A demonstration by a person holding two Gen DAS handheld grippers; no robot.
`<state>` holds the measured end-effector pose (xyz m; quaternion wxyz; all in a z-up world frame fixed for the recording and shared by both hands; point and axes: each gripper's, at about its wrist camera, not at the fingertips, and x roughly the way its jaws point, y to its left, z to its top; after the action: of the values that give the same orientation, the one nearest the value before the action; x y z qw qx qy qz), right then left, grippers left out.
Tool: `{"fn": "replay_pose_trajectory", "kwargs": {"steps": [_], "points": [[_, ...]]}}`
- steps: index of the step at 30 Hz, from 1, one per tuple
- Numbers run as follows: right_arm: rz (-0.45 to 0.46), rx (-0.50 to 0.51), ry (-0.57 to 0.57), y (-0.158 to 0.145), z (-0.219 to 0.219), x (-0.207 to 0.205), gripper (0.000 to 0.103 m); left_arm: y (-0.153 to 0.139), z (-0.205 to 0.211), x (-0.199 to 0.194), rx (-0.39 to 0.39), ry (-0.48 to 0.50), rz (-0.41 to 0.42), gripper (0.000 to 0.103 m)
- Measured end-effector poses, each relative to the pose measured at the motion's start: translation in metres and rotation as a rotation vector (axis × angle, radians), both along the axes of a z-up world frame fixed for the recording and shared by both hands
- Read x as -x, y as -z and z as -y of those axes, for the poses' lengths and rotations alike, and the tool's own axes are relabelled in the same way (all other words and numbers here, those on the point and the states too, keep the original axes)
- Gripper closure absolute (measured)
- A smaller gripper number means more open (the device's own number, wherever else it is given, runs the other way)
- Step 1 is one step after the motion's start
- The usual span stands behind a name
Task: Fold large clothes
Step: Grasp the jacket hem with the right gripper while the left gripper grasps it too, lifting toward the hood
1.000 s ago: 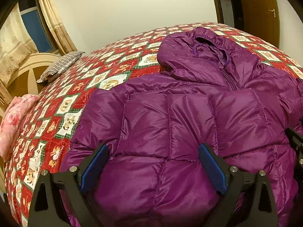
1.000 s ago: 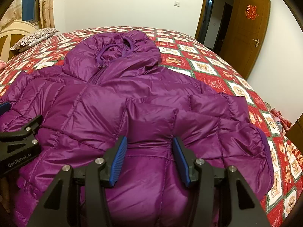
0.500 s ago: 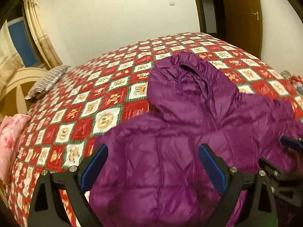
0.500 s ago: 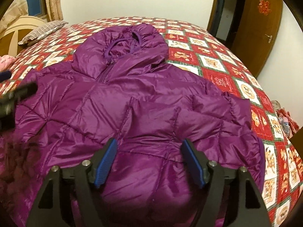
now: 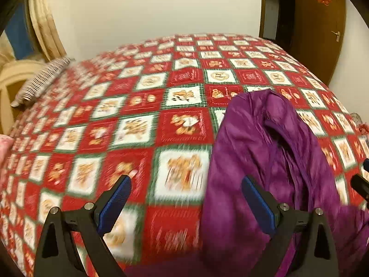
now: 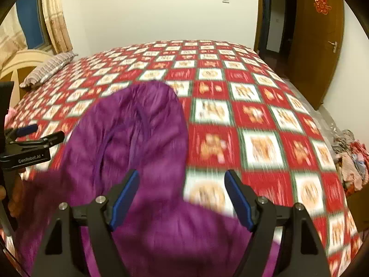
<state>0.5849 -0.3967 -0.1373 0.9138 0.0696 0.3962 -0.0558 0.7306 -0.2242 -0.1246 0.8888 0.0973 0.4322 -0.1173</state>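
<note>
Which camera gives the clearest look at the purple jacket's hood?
The right wrist view: the hood lies nearly whole and central on the bedspread, though blurred. In the left wrist view the hood sits off to the right, seen side-on, partly behind the left gripper.

Warm indoor light; heavy motion blur; fisheye bending, dark corners.

Purple jacket (image 6: 138,143) under spread right tongs (image 6: 182,196)

Red patchwork quilt (image 6: 258,120) covers the bed; striped pillow (image 6: 48,69) beside curtains (image 6: 56,16); brown door (image 6: 322,41) ajar.
</note>
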Motion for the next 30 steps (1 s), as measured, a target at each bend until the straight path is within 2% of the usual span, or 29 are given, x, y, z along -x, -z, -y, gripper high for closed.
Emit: {"fn": "replay_pose_trajectory", "kwargs": {"steps": [3,7,8,9,10,11,12,13,14,15,16,24,30], "points": [[-0.004,0.016,-0.027,0.004,-0.004,-0.044,0.024,0.013,0.015,-0.032,0.004,0.002,-0.014,0.006],[-0.05,0.067,-0.041,0.024,-0.008,-0.088,0.024,0.038,0.024,-0.052,0.03,0.017,-0.063,0.007],[-0.076,0.07,-0.039,0.036,-0.007,-0.101,0.024,0.046,0.026,-0.055,0.031,0.024,-0.079,0.011],[-0.1,0.061,-0.043,0.044,-0.004,-0.109,0.025,0.056,0.028,-0.058,0.034,0.045,-0.101,0.018],[-0.119,0.055,-0.046,0.05,-0.002,-0.114,0.029,0.062,0.03,-0.06,0.041,0.063,-0.114,0.03],[-0.15,0.034,-0.052,0.061,0.002,-0.121,0.042,0.063,0.031,-0.058,0.052,0.079,-0.086,0.038],[-0.159,0.006,-0.061,0.064,0.006,-0.124,0.05,0.061,0.032,-0.055,0.067,0.105,-0.062,0.051],[-0.153,-0.028,-0.071,0.067,0.009,-0.124,0.062,0.06,0.035,-0.052,0.086,0.15,-0.057,0.084],[-0.133,-0.027,-0.082,0.064,0.009,-0.122,0.079,0.057,0.039,-0.049,0.092,0.182,-0.063,0.096],[-0.128,-0.022,-0.098,0.061,0.008,-0.12,0.093,0.054,0.041,-0.047,0.081,0.188,-0.05,0.097],[-0.118,-0.011,-0.105,0.058,0.006,-0.118,0.095,0.047,0.043,-0.042,0.077,0.201,-0.023,0.1],[0.081,0.041,-0.112,-0.006,0.0,-0.064,0.098,-0.028,0.026,0.023,0.085,0.288,0.212,0.101],[0.237,0.116,-0.127,-0.05,-0.012,0.001,0.098,-0.07,0.002,0.118,0.058,0.382,0.423,0.101]]}}
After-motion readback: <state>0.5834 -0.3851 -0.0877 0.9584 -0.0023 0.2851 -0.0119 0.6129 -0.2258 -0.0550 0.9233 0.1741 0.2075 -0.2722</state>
